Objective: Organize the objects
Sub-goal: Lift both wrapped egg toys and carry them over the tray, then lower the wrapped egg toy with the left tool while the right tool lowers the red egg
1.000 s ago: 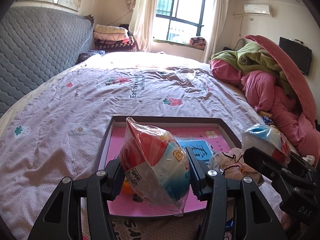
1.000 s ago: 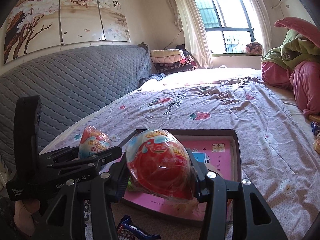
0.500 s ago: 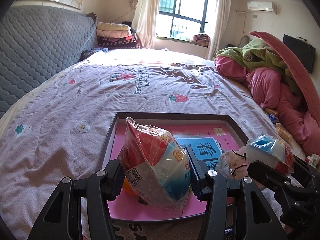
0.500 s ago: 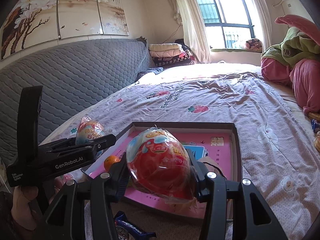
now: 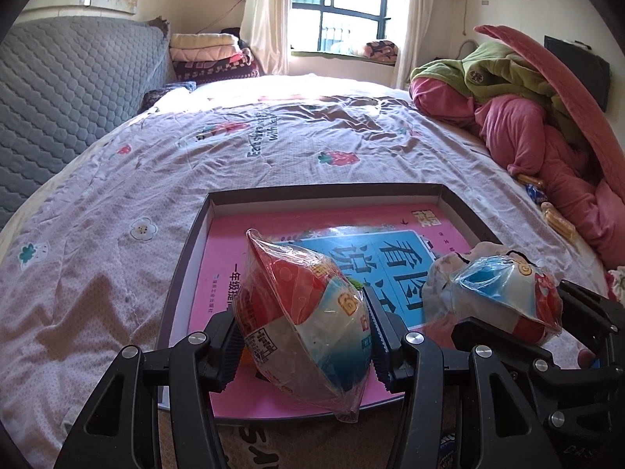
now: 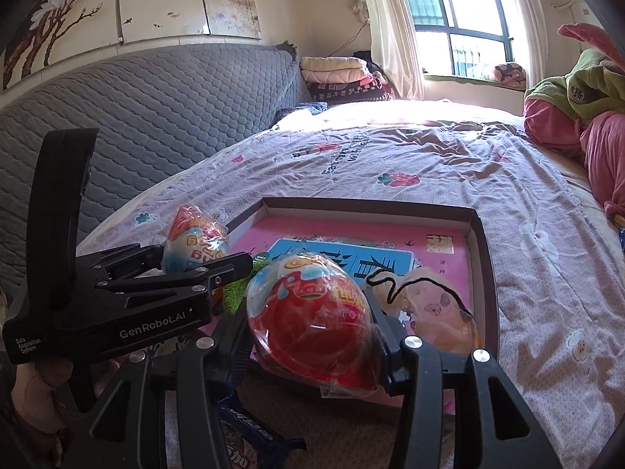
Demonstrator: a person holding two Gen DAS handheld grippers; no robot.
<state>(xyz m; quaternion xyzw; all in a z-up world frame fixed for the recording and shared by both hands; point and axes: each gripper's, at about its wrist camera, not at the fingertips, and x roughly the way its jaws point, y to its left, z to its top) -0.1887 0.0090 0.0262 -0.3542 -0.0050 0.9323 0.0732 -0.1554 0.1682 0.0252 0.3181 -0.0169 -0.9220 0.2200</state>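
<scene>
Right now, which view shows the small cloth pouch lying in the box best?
The right wrist view: the cloth pouch lies mostly exposed in the box, its black cord visible. In the left wrist view the pouch is partly hidden behind the wrapped egg held by the right gripper.

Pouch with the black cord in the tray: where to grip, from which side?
Grip the pouch across its puffy middle, coming from above. It lies flat on the pink book near the tray's right wall, so side access is probably tight. The thin cord looks likely to slip.
</scene>
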